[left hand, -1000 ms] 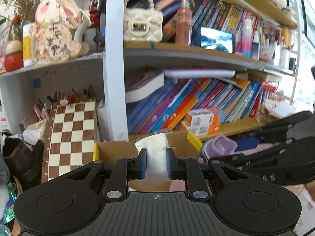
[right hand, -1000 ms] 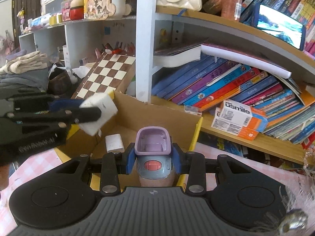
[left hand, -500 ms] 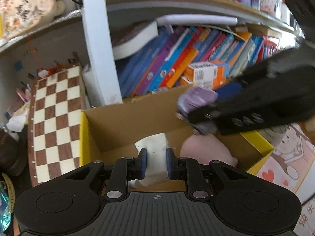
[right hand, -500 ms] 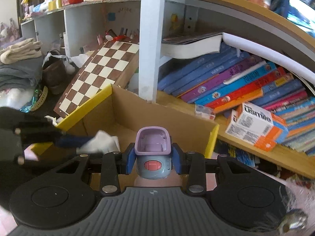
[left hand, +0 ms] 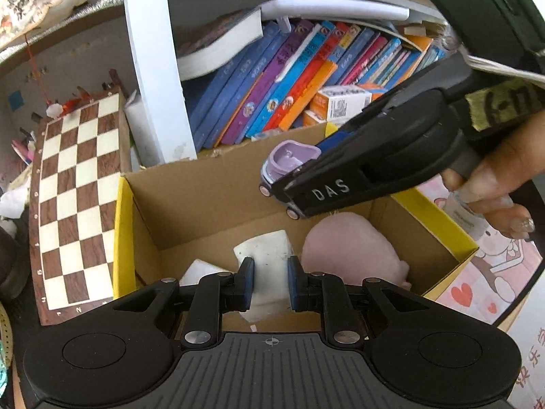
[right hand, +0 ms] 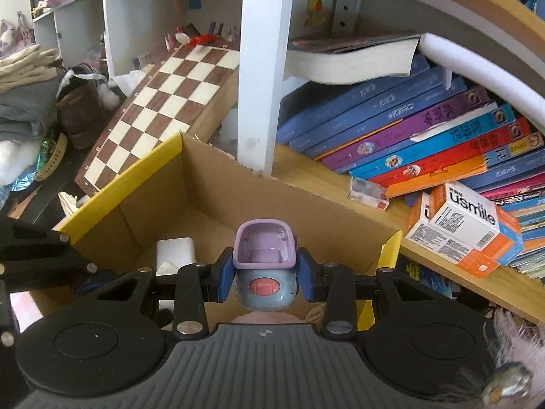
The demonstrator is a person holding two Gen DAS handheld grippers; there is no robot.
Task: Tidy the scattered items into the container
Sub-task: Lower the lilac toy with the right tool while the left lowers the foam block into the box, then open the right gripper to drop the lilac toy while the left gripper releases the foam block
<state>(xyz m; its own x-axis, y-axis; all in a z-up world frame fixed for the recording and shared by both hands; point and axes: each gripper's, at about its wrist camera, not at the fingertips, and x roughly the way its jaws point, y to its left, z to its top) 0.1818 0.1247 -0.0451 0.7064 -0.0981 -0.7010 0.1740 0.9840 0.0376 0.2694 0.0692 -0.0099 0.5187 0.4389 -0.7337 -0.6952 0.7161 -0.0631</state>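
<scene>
Two grippers over the cardboard box — left gripper clamped on a white block low inside, beside a pink plush; right gripper clamped on a purple toy car above the opening.

The cardboard box, open-topped with yellow-edged flaps, is sitting below the bookshelf. Inside it, a pink plush, a white block and a white chunk are lying low. A purple-and-grey toy car is hanging above the box's opening.
</scene>
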